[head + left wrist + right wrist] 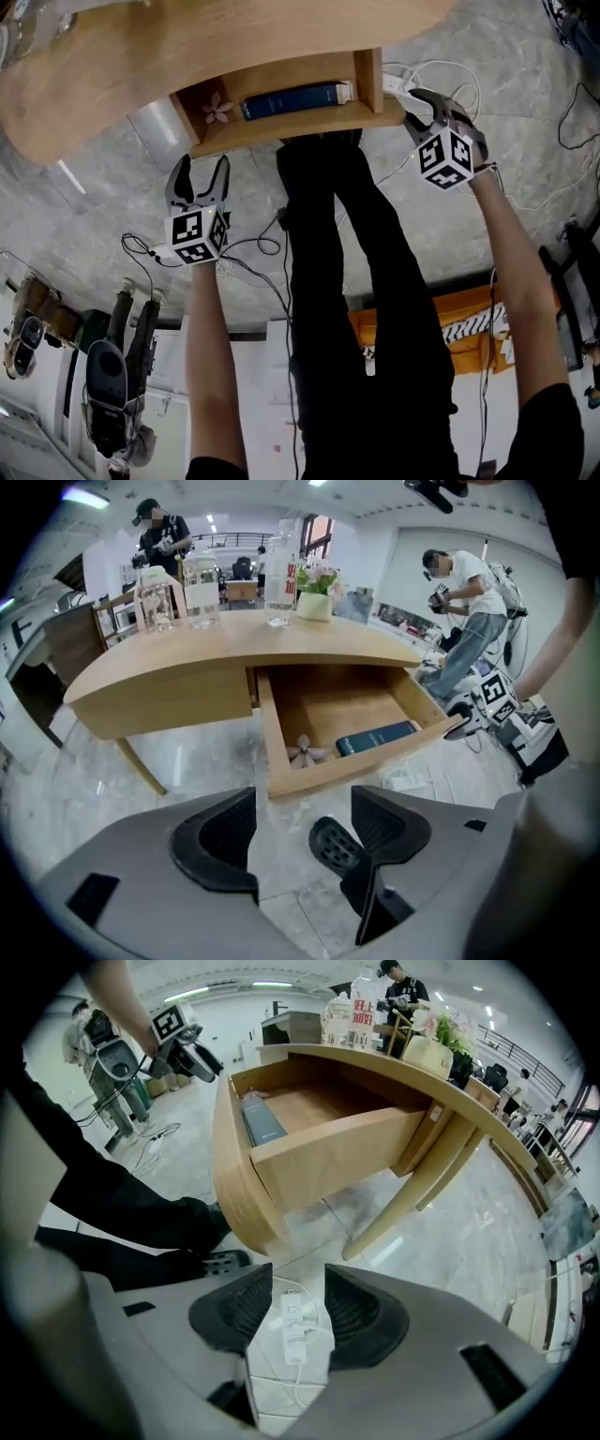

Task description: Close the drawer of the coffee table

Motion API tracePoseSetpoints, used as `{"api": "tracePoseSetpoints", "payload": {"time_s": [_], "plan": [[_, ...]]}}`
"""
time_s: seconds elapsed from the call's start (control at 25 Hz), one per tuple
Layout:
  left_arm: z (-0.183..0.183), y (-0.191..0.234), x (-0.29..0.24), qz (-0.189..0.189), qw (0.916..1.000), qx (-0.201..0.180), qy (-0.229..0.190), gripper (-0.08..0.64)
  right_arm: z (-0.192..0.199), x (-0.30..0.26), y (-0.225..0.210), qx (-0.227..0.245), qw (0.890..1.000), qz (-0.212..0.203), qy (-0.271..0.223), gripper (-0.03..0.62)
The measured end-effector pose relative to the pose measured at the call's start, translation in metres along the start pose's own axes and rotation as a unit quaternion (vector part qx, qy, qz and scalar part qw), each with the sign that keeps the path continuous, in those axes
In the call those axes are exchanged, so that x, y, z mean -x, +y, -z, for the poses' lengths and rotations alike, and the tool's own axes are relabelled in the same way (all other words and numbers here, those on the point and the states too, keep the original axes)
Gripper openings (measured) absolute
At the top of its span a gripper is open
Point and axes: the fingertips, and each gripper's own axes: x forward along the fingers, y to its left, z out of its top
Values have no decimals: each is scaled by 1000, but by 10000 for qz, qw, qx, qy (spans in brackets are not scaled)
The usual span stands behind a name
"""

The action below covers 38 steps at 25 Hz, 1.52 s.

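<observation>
Looking down on the drawer (300, 127) of the coffee table (141, 66), standing pulled far out from under the tabletop and not yet pushed in. Noting a dark blue book (291, 100) lying inside the drawer just behind its front panel, and a small flower-shaped piece (217, 110) lying in the drawer's left front corner.

Holding the left gripper (202, 167) in front of the drawer, off its left front corner and clear of it. Fingers released and spread wide, grasping nothing, with only floor (112, 206) and a dark perforated shoe tip (336, 844) showing beyond the gap.

Holding the right gripper (424, 105) just beside the drawer's right front corner, contact there not being readable. Fingers likewise released, pads apart around nothing, with a white power strip (292, 1321) lying on the floor beyond them, off the drawer's right side.

Standing with black-trousered legs (347, 281) directly in front of the drawer.
</observation>
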Motion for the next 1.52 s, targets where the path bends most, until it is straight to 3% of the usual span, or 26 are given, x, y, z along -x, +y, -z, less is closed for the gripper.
{"api": "tracePoseSetpoints", "payload": {"time_s": [0.28, 0.68, 1.08, 1.52], "plan": [[-1, 1, -16, -92, 9999, 62, -51, 310, -8, -21, 12, 463, 9989, -62, -61, 138], [-2, 3, -20, -161, 9998, 120, -92, 293, -13, -27, 13, 644, 9979, 22, -18, 78], [-15, 4, -11, -178, 9996, 102, -207, 288, -18, -15, 10, -199, 9998, -43, 21, 78], [-26, 5, -4, -179, 9995, 102, -257, 284, -21, -6, 7, -657, 9976, 17, 220, 78]]}}
